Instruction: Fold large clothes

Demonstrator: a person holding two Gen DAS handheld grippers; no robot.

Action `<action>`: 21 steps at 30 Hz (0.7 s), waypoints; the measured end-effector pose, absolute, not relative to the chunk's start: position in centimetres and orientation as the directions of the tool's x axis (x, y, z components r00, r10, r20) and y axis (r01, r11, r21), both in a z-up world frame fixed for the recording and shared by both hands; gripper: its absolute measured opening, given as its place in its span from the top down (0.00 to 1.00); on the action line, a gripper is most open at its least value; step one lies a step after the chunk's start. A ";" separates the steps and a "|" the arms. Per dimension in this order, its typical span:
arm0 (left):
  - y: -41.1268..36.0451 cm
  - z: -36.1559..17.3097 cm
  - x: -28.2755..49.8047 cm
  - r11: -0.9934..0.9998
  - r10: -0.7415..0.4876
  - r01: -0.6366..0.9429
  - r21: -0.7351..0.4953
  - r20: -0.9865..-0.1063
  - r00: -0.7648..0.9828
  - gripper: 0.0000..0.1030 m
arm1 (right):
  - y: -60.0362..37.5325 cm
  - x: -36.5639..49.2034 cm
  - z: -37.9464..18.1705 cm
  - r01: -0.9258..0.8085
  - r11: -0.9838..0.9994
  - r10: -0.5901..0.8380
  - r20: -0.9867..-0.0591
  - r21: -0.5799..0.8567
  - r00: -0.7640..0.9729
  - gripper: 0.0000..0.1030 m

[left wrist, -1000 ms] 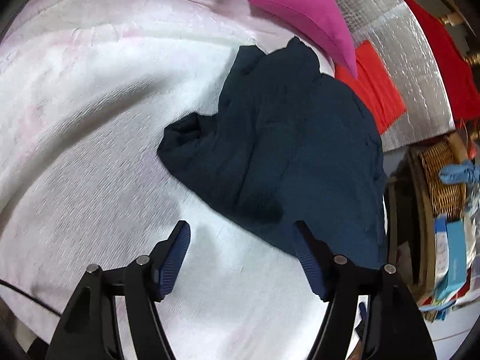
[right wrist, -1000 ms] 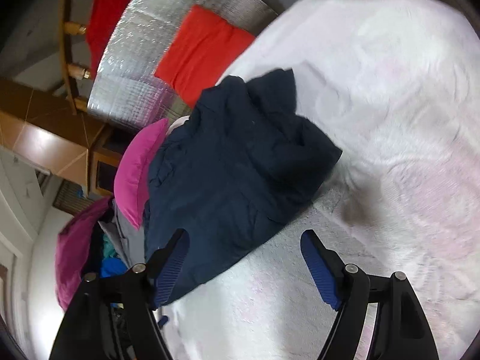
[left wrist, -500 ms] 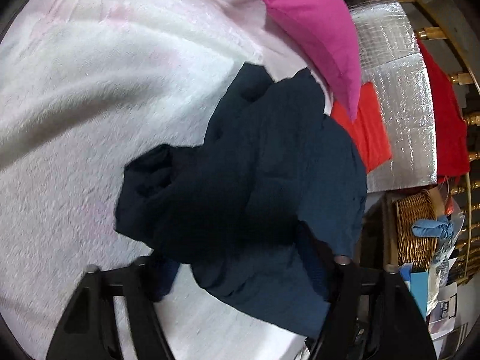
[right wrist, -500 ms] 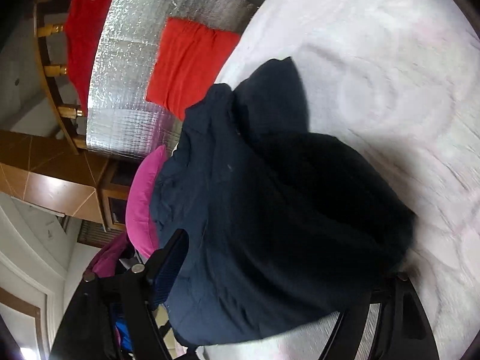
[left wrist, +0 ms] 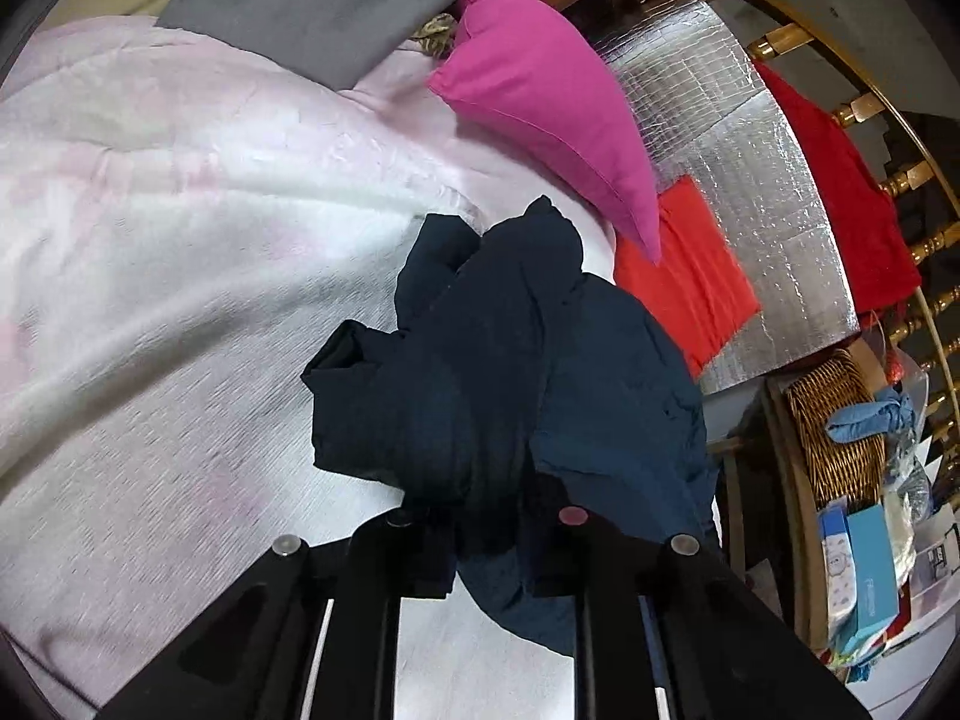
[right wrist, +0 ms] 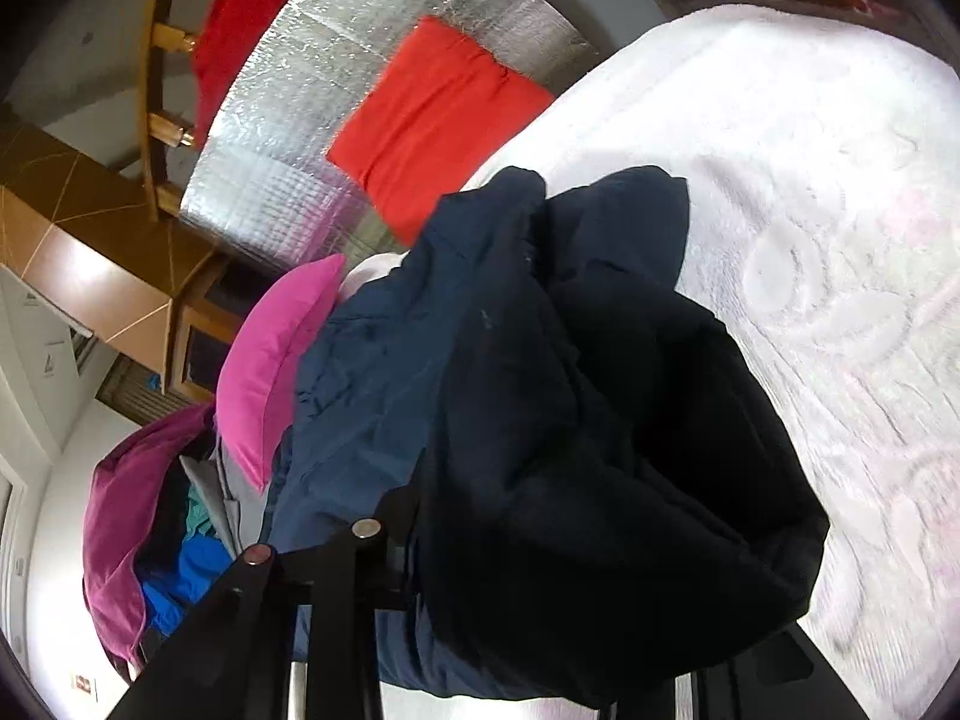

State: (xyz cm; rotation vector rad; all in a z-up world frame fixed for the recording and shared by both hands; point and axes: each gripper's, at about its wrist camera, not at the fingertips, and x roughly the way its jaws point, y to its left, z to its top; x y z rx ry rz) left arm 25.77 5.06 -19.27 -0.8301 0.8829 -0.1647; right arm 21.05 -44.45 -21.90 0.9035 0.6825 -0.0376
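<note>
A crumpled navy garment [left wrist: 510, 360] lies on a white-pink blanket [left wrist: 180, 240] near the bed's edge. My left gripper [left wrist: 486, 531] is at its near edge, jaws closing, with a fold of the dark cloth pinched between the fingers. In the right wrist view the same navy garment [right wrist: 540, 330] bulges over my right gripper [right wrist: 570, 576]. Its jaws are closing on a thick bunch of cloth. One of its fingers [right wrist: 390, 528] shows and the other is hidden under the fabric.
A pink pillow [left wrist: 540, 108] and a grey cloth [left wrist: 324, 0] lie beyond the garment. A silver foil mat [left wrist: 750, 180] with an orange-red cloth [left wrist: 690, 276] sits beside the bed. A red garment [left wrist: 840, 192] hangs on a wooden railing, near a wicker basket [left wrist: 834, 420].
Both grippers moved forward onto the navy garment and their jaws came together on its near edges. The cloth is now bunched up between and over the fingers.
</note>
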 end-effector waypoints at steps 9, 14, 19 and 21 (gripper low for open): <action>6.7 -22.5 24.9 0.752 -0.459 -0.245 -0.612 -0.753 0.472 0.59 | -45.1 18.0 -25.3 0.383 0.582 0.333 -0.639 0.718 0.693 0.57; 9.2 -21.9 25.0 0.722 -0.505 -0.263 -0.640 -0.748 0.431 0.53 | -47.1 16.5 -23.5 0.404 0.582 0.321 -0.656 0.706 0.683 0.46; 12.0 -19.6 24.2 0.765 -0.435 -0.233 -0.601 -0.748 0.501 0.51 | -49.6 15.1 -20.8 0.421 0.634 0.232 -0.679 0.649 0.696 0.46; 11.5 -18.1 24.5 0.806 -0.351 -0.225 -0.548 -0.748 0.562 0.50 | -50.0 14.6 -19.3 0.465 0.671 0.109 -0.697 0.577 0.708 0.46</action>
